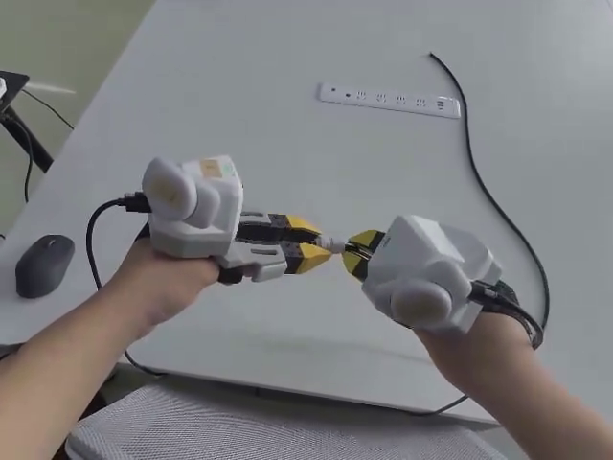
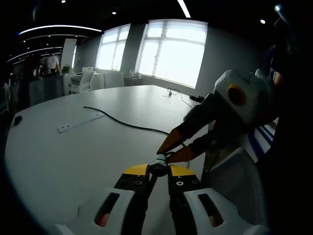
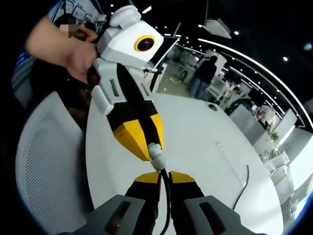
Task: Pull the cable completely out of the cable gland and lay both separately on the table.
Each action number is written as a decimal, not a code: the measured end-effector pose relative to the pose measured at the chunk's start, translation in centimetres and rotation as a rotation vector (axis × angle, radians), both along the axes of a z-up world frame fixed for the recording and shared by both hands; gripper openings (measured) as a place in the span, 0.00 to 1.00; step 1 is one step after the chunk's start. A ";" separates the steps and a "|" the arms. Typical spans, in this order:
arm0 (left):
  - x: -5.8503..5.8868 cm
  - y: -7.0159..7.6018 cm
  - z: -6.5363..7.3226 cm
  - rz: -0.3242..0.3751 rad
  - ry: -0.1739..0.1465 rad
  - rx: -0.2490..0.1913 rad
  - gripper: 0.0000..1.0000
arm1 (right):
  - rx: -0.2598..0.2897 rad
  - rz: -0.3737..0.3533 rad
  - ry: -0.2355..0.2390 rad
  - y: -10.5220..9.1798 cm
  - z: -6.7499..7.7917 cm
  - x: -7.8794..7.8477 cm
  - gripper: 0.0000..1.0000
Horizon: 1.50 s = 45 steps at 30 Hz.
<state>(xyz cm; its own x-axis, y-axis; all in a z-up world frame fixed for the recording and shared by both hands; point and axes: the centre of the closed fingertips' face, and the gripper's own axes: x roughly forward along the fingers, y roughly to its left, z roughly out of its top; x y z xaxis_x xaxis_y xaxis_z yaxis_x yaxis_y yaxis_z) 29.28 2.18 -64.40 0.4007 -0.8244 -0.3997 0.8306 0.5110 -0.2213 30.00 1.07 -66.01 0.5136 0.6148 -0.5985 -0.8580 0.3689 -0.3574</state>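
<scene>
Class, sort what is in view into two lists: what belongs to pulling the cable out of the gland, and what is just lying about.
Job in hand: cable gland, gripped by the left tool; black cable, gripped by the right tool.

Lying about: power strip; long black cord on the table; computer mouse; mesh chair.
</scene>
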 end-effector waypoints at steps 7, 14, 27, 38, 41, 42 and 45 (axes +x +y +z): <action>-0.1 -0.3 0.0 -0.006 -0.002 -0.002 0.15 | 0.021 -0.011 0.027 -0.3 0.0 0.0 0.01; 0.0 -0.5 0.1 -0.007 -0.005 0.001 0.15 | 0.036 -0.040 0.043 -0.8 -0.2 0.2 0.00; 0.0 -0.4 0.0 -0.002 -0.001 0.002 0.15 | 0.060 -0.142 0.117 -3.3 -1.9 0.9 0.00; 0.0 -0.5 0.0 -0.006 0.001 0.006 0.15 | 0.150 -0.313 0.268 -6.1 -4.2 1.8 0.00; 0.1 -0.5 0.1 -0.007 -0.001 0.008 0.15 | 0.170 -0.349 0.304 -6.6 -4.8 1.9 0.00; 0.1 -0.5 0.0 -0.007 0.000 0.008 0.15 | 0.179 -0.359 0.316 -6.7 -5.0 1.9 0.00; 0.1 -0.6 0.0 -0.006 0.000 0.010 0.15 | 0.193 -0.390 0.345 -7.1 -5.6 1.9 0.00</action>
